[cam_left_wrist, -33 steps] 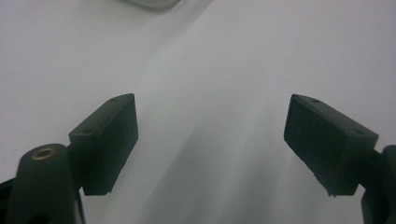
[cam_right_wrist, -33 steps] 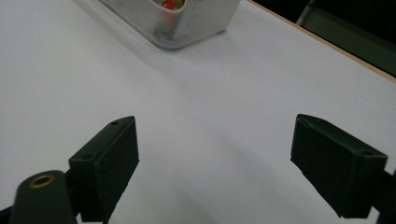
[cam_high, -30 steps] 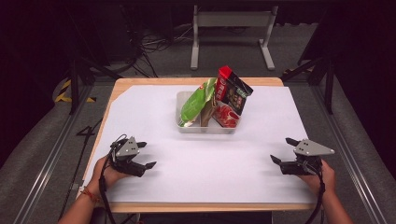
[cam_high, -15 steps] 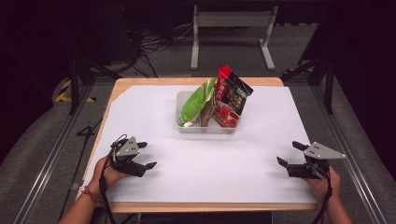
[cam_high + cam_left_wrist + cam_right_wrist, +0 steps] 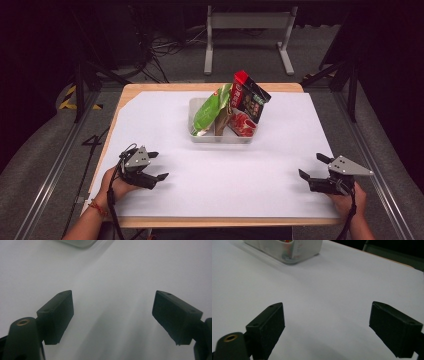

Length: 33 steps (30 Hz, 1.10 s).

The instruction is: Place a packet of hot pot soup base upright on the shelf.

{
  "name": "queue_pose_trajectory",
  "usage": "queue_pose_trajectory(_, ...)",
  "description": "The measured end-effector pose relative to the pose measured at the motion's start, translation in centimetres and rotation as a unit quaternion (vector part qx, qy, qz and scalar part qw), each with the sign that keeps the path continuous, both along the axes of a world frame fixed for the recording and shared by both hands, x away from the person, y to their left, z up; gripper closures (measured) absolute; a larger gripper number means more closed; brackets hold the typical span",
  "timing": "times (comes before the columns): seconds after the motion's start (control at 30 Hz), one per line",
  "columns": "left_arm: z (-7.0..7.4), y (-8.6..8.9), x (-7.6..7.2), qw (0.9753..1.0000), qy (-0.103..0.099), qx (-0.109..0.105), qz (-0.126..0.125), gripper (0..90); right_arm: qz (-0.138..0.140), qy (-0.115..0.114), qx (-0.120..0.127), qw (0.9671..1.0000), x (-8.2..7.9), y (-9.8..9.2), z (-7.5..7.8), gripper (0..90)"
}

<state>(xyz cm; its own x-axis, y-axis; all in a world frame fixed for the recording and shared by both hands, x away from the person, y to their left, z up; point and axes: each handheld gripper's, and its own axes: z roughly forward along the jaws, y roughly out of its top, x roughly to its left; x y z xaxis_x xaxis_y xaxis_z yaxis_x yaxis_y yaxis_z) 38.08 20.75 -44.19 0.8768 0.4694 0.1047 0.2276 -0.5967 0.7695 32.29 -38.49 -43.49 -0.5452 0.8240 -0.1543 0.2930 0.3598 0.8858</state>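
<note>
**Both sets of fingers spread wide, tray of packets well beyond them**

At the near left of the counter (image 5: 165, 125), the left gripper (image 5: 156, 166) rests low over the white sheet in the person's left hand (image 5: 117, 186). Its fingers (image 5: 56, 315) stand far apart with bare white surface between them, and they hold nothing. In the left gripper view a corner of the tray (image 5: 77, 243) lies far ahead, up and left of the fingers.

In the middle, toward the far side, the clear tray (image 5: 220, 137) holds a green packet (image 5: 209, 111) leaning on the left, and a red and black packet (image 5: 247, 102) standing tilted on the right.

At the near right, the right gripper (image 5: 315, 167) sits in the right hand (image 5: 345, 200), fingers (image 5: 265, 326) also wide apart and empty. The tray lies far ahead and left of them, well apart.
</note>
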Motion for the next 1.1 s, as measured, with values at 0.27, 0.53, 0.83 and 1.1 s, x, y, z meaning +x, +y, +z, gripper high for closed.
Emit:
queue_pose_trajectory(0.27,0.00,0.06,-0.12,1.0000,-0.001,-0.003,-0.003,18.1,-0.005,-0.010,-0.011,0.9999,-0.18,0.28,-0.10,13.5)
queue_pose_trajectory(0.53,-0.11,-0.08,0.16,1.0000,-0.001,0.004,-0.002,18.1,-0.003,-0.016,-0.011,0.9998,-0.26,0.24,-0.20,13.4)
queue_pose_trajectory(0.83,-0.11,-0.14,0.19,1.0000,-0.002,0.003,0.000,18.0,-0.002,-0.018,-0.015,0.9997,-0.31,0.37,-0.29,13.0)
queue_pose_trajectory(1.1,-0.12,-0.25,0.27,1.0000,-0.001,0.003,0.000,17.9,0.001,-0.015,-0.013,0.9998,-0.23,0.29,-0.32,12.2)
